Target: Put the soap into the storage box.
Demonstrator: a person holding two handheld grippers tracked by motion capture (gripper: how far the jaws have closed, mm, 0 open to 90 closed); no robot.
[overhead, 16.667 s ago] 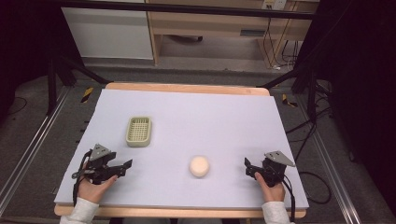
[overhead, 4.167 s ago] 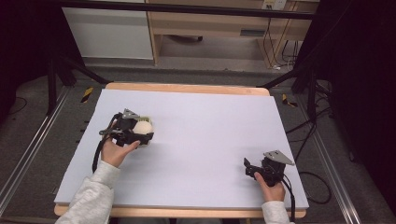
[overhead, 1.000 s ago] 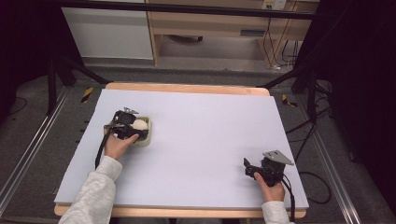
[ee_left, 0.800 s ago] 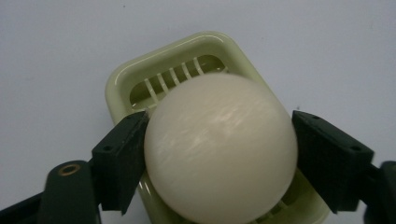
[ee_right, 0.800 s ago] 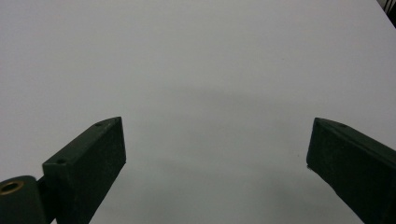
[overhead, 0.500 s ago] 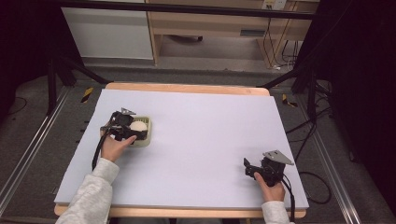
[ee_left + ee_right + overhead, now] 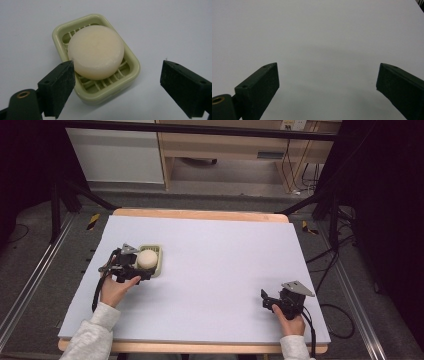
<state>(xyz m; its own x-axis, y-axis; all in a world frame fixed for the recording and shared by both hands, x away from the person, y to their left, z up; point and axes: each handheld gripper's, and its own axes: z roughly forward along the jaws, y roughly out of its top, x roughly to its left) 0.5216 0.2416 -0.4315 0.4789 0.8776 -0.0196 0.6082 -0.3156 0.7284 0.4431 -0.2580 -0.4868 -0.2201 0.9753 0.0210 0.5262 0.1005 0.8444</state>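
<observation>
Left claw [image 7: 117,82] gapes wide and empty just short of the round soap [image 7: 96,52], which lies flat in the green dish [image 7: 131,58] on the counter's [image 7: 225,265] left side, while the right claw [image 7: 328,87] rests wide open, holding nothing.

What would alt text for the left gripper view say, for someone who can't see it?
A round, cream-coloured soap lies in a pale green slatted dish on a white table. The left gripper has its two black jaws wide open in the foreground, one at each side of the dish's near end.
</observation>
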